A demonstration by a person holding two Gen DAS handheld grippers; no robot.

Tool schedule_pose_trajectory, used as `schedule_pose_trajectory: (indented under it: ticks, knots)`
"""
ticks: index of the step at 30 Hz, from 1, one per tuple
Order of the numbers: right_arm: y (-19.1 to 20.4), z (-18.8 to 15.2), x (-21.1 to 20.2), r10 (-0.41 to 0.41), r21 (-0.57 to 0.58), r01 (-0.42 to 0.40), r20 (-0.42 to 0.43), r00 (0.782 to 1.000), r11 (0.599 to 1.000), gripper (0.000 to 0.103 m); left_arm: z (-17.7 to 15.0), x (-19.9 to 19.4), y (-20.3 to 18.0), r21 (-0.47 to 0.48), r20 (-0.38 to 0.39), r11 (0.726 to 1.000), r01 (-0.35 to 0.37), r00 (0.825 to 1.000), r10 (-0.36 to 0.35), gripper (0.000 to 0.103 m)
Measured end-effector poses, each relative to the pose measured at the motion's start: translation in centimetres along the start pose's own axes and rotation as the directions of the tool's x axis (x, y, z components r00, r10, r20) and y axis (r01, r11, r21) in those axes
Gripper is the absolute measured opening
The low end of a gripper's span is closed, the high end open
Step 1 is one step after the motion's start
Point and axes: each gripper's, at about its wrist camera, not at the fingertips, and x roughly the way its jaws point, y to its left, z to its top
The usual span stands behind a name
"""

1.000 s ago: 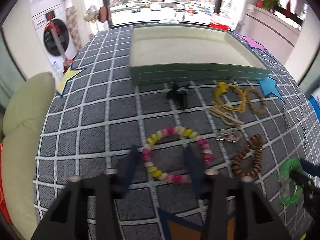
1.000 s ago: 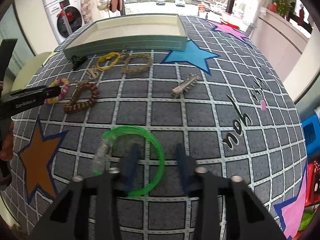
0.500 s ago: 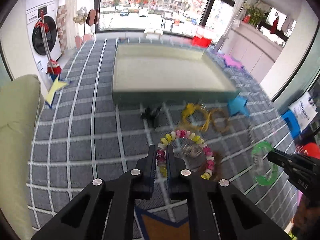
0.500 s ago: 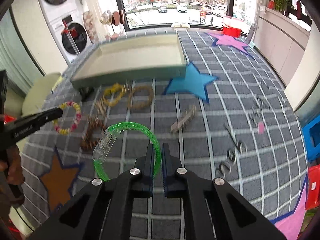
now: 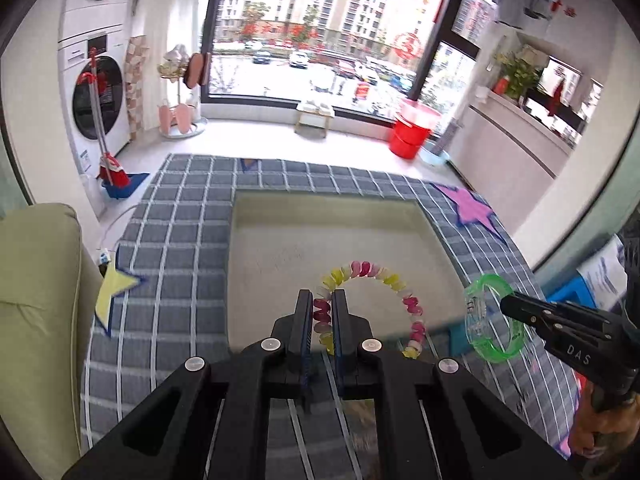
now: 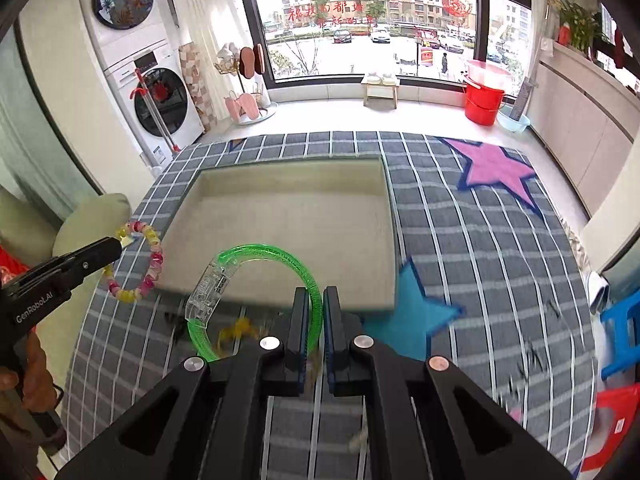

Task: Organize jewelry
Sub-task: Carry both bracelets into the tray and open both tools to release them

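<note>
My left gripper (image 5: 322,312) is shut on a pink, yellow and white beaded bracelet (image 5: 376,272), which hangs in the air over the near part of the shallow cream tray (image 5: 280,204). In the right wrist view my right gripper (image 6: 316,308) is shut on a clear green bangle (image 6: 276,252) with a see-through clasp, held up over the tray's near edge (image 6: 280,298). Each view shows the other gripper at its side: the right gripper (image 5: 508,306) with the green bangle (image 5: 490,324), the left gripper (image 6: 114,246) with the beaded bracelet (image 6: 154,258).
The tray rests on a grey checked cover (image 6: 460,248) with coloured stars. Blurred jewellery, yellow (image 6: 236,330) and dark (image 6: 174,318), lies in front of the tray. A pale green cushion (image 5: 36,280) is at the left. A blue stool (image 6: 622,328) stands at the right.
Both grippers closed on their bracelets and lifted them off the cover, moving forward toward the tray. The remaining jewellery has dropped low in the views.
</note>
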Motion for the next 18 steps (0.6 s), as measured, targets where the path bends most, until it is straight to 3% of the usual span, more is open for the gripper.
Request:
schedule_pose_trajectory:
  ticks: [9, 18]
  knots:
    - [-1.1, 5.0, 7.8, -0.012, 0.041, 0.014, -0.05, 0.999, 0.999, 0.008, 3.6, 8.5, 0.8, 0.022, -0.034, 0.996, -0.087, 0.996, 0.087, 0.024]
    - [-1.9, 5.8, 13.5, -0.065, 0.057, 0.069, -0.08, 0.995, 0.996, 0.008, 3.2, 15.1, 0.1, 0.113, -0.111, 0.982, -0.148, 0.981, 0.16, 0.024]
